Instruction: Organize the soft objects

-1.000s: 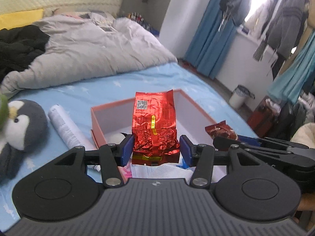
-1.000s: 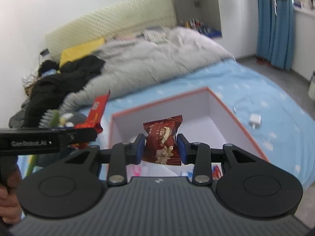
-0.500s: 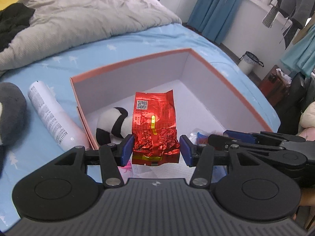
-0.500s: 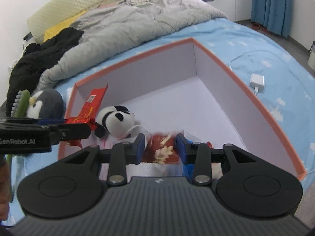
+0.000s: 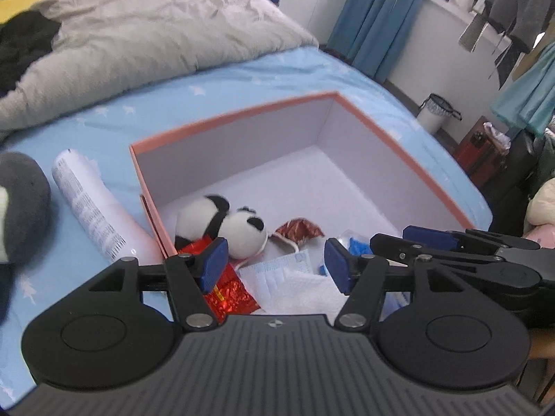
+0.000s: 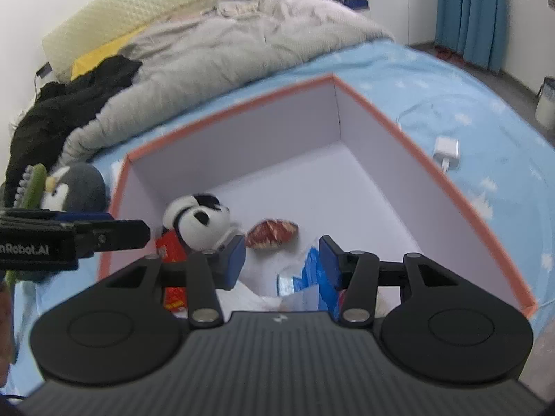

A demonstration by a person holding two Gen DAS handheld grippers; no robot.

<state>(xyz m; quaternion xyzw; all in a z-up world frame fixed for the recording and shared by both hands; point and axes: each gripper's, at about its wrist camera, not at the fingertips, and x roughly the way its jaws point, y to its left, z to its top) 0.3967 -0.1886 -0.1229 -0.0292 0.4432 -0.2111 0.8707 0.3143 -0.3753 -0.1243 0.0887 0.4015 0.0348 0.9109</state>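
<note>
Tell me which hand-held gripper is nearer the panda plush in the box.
Left. The left hand-held gripper has a pad right beside the panda plush; the right hand-held gripper hangs just to its right, over the blue packets.

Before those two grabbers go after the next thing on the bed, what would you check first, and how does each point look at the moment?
1. Left gripper empty: ok. Its fingers have just been opening and nothing sits between them.
2. Right gripper empty: ok. It has likewise just been opening, with nothing between its fingers.
3. Red foil packet inside the box: ok, it lies by the near left wall.
4. Small brown snack packet inside the box: ok, on the floor beside the panda toy.
5. Penguin toy put away: not ok, it lies on the sheet outside the box.
6. Room left in the box: ok, the far half is bare.
</note>
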